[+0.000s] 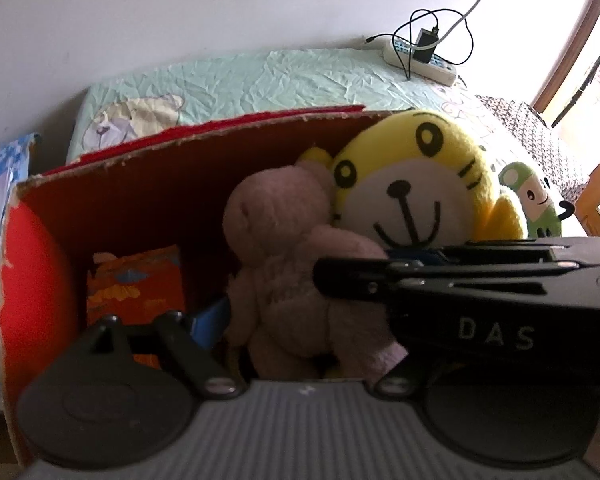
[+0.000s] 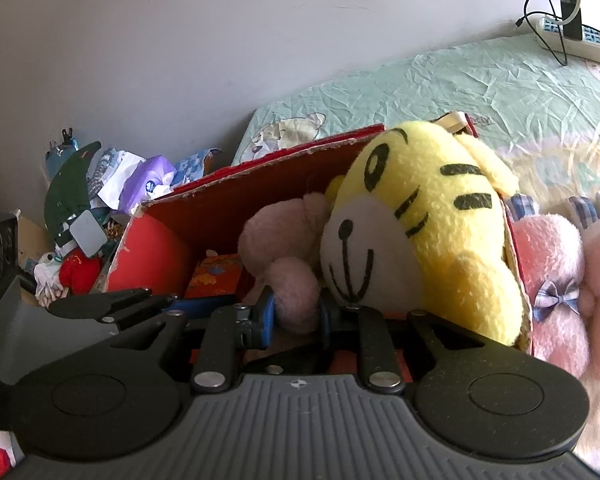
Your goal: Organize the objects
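Observation:
A red cardboard box (image 1: 172, 168) (image 2: 236, 196) stands on the bed. Inside it sit a pink teddy bear (image 1: 284, 240) (image 2: 276, 232) and a yellow tiger plush (image 1: 412, 184) (image 2: 428, 220), with an orange packet (image 1: 136, 284) (image 2: 216, 276) at the bottom. My right gripper (image 2: 296, 312) is shut on the teddy bear's paw (image 2: 296, 292) between its blue pads. In the left wrist view the right gripper's black body (image 1: 480, 292) crosses in front of the bear. My left gripper (image 1: 300, 320) reaches into the box around the bear; one blue pad (image 1: 208, 320) shows, the other finger is hidden.
A mint bed sheet (image 1: 280, 80) (image 2: 460, 92) lies behind the box, with a power strip and cables (image 1: 420, 56) (image 2: 576, 36). A green-and-white plush (image 1: 536, 200) lies right of the box. Pink plush toys (image 2: 560, 272) lie beside it. Clutter (image 2: 100, 200) piles up at the left.

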Motion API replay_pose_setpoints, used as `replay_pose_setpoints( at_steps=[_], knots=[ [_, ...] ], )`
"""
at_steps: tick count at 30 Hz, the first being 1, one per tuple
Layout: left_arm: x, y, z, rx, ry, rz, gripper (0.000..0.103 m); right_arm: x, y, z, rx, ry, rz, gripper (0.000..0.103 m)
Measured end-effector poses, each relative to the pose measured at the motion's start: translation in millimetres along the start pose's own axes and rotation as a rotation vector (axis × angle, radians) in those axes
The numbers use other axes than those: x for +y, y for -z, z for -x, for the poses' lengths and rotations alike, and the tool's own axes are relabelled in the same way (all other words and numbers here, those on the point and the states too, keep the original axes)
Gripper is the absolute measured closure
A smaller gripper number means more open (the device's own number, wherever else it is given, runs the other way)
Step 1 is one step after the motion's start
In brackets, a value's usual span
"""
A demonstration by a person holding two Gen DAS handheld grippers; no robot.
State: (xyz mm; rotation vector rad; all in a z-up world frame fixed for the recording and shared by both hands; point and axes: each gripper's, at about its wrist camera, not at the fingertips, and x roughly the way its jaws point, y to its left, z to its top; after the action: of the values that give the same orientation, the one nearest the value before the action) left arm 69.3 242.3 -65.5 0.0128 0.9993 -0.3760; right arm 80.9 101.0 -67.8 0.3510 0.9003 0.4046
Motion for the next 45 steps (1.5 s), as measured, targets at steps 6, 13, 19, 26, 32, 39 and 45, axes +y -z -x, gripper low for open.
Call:
replay_pose_setpoints(
  at_steps=[6,13,19,26,32,39,45],
  knots=[
    [-7,2,-1,0.005,-0.018,-0.004,0.020,-7,4,7,-0.006,-0.024,-0.047,0.082],
    [-17,3,-3,0.011,-0.044,-0.033,0.020,-12,10,11,-0.019,-0.036,-0.070,0.082],
    [-19,3,-3,0.018,-0.059,-0.035,0.019,-17,12,12,-0.030,-0.056,-0.075,0.081],
    [-21,5,-3,0.019,-0.078,-0.031,0.014,-23,15,17,-0.039,-0.085,-0.089,0.082],
    [-21,5,-1,0.018,-0.098,-0.027,0.010,-24,15,20,-0.048,-0.099,-0.099,0.082],
    [-22,6,-1,0.018,-0.109,-0.026,0.009,-24,16,21,-0.048,-0.093,-0.087,0.081],
    [-27,8,-1,0.010,-0.136,-0.055,0.008,-23,17,20,-0.046,-0.084,-0.074,0.080]
  ],
)
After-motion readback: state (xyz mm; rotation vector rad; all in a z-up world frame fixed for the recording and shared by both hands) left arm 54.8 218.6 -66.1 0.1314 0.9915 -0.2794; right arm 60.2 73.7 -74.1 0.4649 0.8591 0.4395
